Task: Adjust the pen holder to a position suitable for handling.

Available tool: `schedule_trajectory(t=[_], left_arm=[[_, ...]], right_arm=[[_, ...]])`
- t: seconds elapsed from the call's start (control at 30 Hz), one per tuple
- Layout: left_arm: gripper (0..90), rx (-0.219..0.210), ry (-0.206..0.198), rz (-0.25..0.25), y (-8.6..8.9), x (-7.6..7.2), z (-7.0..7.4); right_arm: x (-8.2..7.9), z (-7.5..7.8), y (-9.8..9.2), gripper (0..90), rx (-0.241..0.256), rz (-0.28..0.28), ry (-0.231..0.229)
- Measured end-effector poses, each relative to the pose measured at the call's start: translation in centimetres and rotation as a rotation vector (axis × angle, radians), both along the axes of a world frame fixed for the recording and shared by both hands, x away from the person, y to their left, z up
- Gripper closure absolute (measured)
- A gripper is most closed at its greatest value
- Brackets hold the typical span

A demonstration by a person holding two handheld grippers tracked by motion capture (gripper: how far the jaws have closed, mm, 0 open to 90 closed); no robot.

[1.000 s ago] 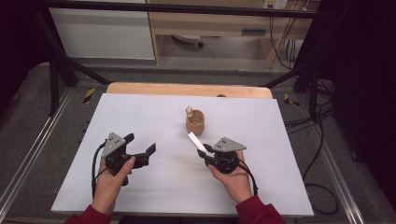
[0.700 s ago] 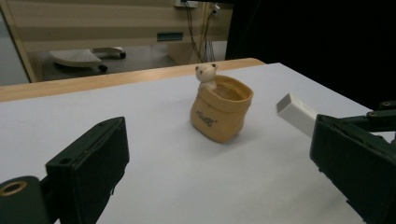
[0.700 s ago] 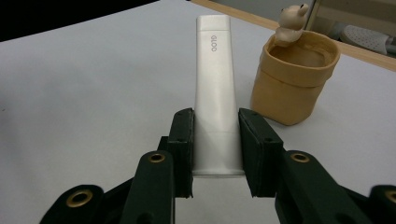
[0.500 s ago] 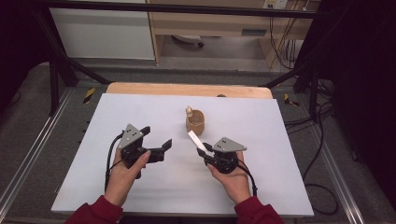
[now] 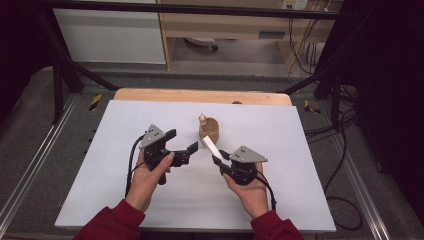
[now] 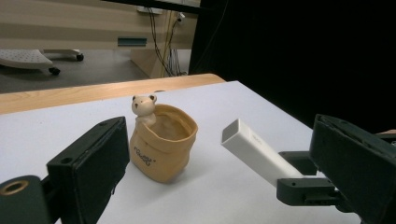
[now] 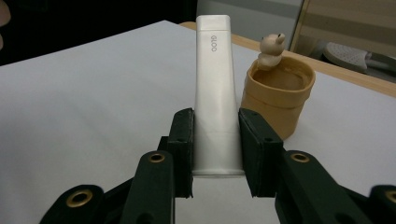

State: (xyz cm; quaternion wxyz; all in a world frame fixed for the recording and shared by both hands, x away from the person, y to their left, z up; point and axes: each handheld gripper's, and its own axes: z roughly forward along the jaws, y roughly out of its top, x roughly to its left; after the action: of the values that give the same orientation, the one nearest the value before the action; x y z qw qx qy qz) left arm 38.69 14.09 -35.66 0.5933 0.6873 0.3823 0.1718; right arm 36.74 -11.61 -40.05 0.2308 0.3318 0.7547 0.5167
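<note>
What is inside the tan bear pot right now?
The tan pot looks empty as far as its inner wall shows; its floor is hidden by the rim. The bear figure sits on the rim.

My two grippers are black: the left gripper (image 5: 181,142) and right gripper (image 5: 216,159) each carry a grey three-cornered plate and trail a black cable. Brass-ringed screw holes dot my jaw arms. Dark red sleeves (image 5: 112,222) cover my forearms, lower frame.

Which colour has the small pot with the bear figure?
The small bear-topped pot is tan; the left gripper view shows it best.
</note>
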Motion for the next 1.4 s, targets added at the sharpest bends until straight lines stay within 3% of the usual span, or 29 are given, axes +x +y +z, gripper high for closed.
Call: schedule_trajectory(t=[0.17,0.37,0.47,0.77,1.0,1.13,1.4], left_arm=[[5.3,0.001,0.016,-0.052,-0.4,-0.1,-0.2],[6.1,-0.024,0.023,-0.053,-0.6,0.1,-0.3],[12.2,-0.021,0.029,-0.066,-0.6,0.1,-0.5],[12.4,-0.05,0.052,-0.085,-1.1,0.1,-0.8],[17.6,-0.066,0.065,-0.075,-1.0,0.6,-1.0],[22.4,-0.097,0.093,-0.064,-0.7,1.0,-1.3],[30.3,-0.112,0.097,-0.067,-0.5,1.2,-1.4]], right_arm=[[-0.1,0.2,0.1,67.3,0.013,-0.008,-0.019],[-0.4,0.5,0.1,67.3,0.043,-0.036,-0.043],[-0.4,0.5,0.3,67.3,0.044,-0.029,-0.049],[-0.8,0.5,1.8,67.3,0.051,-0.018,-0.095],[-1.0,0.5,2.8,67.3,0.057,-0.006,-0.127],[-1.1,0.4,3.1,67.3,0.055,-0.005,-0.134],[-1.2,0.4,3.3,67.3,0.049,-0.002,-0.143]])
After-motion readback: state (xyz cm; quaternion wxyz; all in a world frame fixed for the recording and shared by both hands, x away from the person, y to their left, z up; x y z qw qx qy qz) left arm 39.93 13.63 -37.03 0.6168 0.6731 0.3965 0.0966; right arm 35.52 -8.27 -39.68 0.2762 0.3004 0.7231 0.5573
